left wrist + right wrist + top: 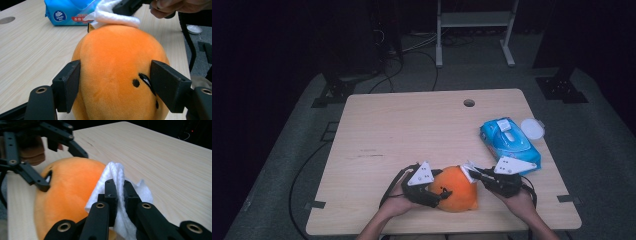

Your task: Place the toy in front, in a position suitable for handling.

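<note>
An orange plush toy (457, 192) with a small black face lies near the table's front edge. My left gripper (439, 195) grips it from the left; in the left gripper view both jaws press into the sides of the plush (117, 65). My right gripper (119, 190) is shut on a folded white wipe (117, 172). It holds the wipe (112, 16) against the plush's far side, as the left gripper view looks at it. In the high view the right gripper (472, 175) comes in from the right, and the wipe (468, 171) touches the toy's upper right.
A blue pack of wet wipes (509, 142) lies on the wooden table (412, 125) at the right, with a round white lid (532, 127) beside it near the edge. A cable hole (469, 103) sits at the back. Beyond the table stand dark stands and cables.
</note>
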Available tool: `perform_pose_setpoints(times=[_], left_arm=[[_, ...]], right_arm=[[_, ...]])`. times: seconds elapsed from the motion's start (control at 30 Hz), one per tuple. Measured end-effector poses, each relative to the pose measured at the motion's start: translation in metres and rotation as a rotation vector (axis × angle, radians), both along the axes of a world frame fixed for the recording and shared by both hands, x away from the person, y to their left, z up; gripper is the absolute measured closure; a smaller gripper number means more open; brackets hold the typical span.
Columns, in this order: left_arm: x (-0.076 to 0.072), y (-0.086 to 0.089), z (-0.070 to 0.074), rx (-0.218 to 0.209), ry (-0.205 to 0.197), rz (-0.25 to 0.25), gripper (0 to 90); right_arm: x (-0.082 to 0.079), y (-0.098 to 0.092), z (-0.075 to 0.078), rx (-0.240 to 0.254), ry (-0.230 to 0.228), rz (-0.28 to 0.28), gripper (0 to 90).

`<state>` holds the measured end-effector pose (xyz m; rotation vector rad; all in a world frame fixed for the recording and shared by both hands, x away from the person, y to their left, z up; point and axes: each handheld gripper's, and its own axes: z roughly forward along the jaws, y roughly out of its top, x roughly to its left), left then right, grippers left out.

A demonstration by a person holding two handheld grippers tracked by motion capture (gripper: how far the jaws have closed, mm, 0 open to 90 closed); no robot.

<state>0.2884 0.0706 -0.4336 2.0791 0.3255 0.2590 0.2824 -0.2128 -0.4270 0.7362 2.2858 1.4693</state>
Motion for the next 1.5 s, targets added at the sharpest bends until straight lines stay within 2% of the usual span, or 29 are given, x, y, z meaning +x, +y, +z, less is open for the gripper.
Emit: perform_pose_setpoints(times=[0.17, 0.3, 0.37, 0.57, 0.7, 0.77, 0.83, 0.87, 0.9, 0.93, 0.97, 1.03, 1.07, 1.1, 1.2, 1.23, 1.3, 1.37, 1.4, 1.43, 1.5], left_arm=[[-0.003, -0.004, 0.001, 0.026, -0.024, -0.013, 28.5], [-0.006, -0.007, 0.002, 0.065, -0.068, -0.018, 29.3], [-0.006, -0.005, 0.001, 0.068, -0.067, -0.015, 29.4], [-0.003, 0.000, -0.001, 0.040, -0.041, -0.020, 29.9], [-0.002, -0.001, -0.001, 0.023, -0.026, -0.017, 29.1], [0.000, -0.001, 0.001, 0.001, 0.014, -0.029, 25.9], [0.005, 0.005, 0.006, -0.077, 0.111, -0.054, 18.9], [0.008, 0.010, 0.008, -0.123, 0.150, -0.063, 18.3], [0.011, 0.015, 0.009, -0.157, 0.174, -0.072, 18.2], [0.012, 0.018, 0.011, -0.166, 0.180, -0.058, 18.1], [0.013, 0.019, 0.012, -0.154, 0.178, -0.034, 16.3], [0.015, 0.018, 0.011, -0.133, 0.210, -0.011, 12.3], [0.016, 0.014, 0.009, -0.105, 0.226, 0.004, 11.4], [0.016, 0.010, 0.006, -0.073, 0.239, 0.003, 10.0], [0.016, -0.001, 0.002, -0.032, 0.275, -0.016, 8.0], [0.016, -0.003, 0.002, -0.018, 0.265, -0.022, 8.0], [0.017, -0.005, 0.003, -0.010, 0.257, -0.028, 14.0], [0.015, -0.006, 0.005, -0.001, 0.209, -0.032, 28.2], [0.013, -0.007, 0.006, -0.012, 0.180, -0.036, 34.1], [0.012, -0.007, 0.009, -0.040, 0.158, -0.041, 38.1], [0.012, -0.007, 0.013, -0.089, 0.098, -0.050, 41.8]], right_arm=[[-0.009, 0.012, 0.005, -0.011, -0.023, 0.040, 84.0], [-0.005, 0.028, 0.009, -0.008, -0.034, 0.078, 84.1], [-0.001, 0.032, 0.009, -0.004, -0.035, 0.079, 84.1], [0.006, 0.015, 0.004, -0.008, -0.020, 0.024, 84.1], [0.000, -0.002, -0.001, 0.006, 0.011, 0.000, 84.1], [-0.003, -0.005, -0.002, 0.003, 0.006, 0.009, 84.1], [-0.006, -0.004, -0.004, 0.003, 0.004, 0.009, 84.1], [-0.008, -0.004, -0.004, 0.003, 0.004, 0.009, 84.1], [-0.009, -0.005, -0.004, 0.004, -0.002, 0.013, 84.1], [-0.011, -0.005, -0.004, 0.004, -0.005, 0.018, 84.1], [-0.013, -0.005, -0.003, 0.001, -0.009, 0.021, 84.1], [-0.017, -0.006, -0.003, -0.004, -0.019, 0.029, 84.1], [-0.019, -0.006, -0.003, -0.002, -0.019, 0.035, 84.1], [-0.022, -0.006, -0.003, -0.002, -0.022, 0.041, 84.1], [-0.028, -0.006, -0.002, -0.003, -0.033, 0.063, 84.0], [-0.030, -0.006, -0.002, -0.006, -0.036, 0.072, 84.0], [-0.032, -0.007, -0.002, -0.012, -0.033, 0.078, 84.0], [-0.031, -0.009, -0.002, -0.012, -0.031, 0.072, 84.0], [-0.029, -0.010, -0.002, -0.002, -0.021, 0.068, 84.0], [-0.027, -0.012, -0.002, 0.008, -0.016, 0.064, 84.1], [-0.023, -0.014, 0.002, 0.017, -0.022, 0.046, 84.1]])
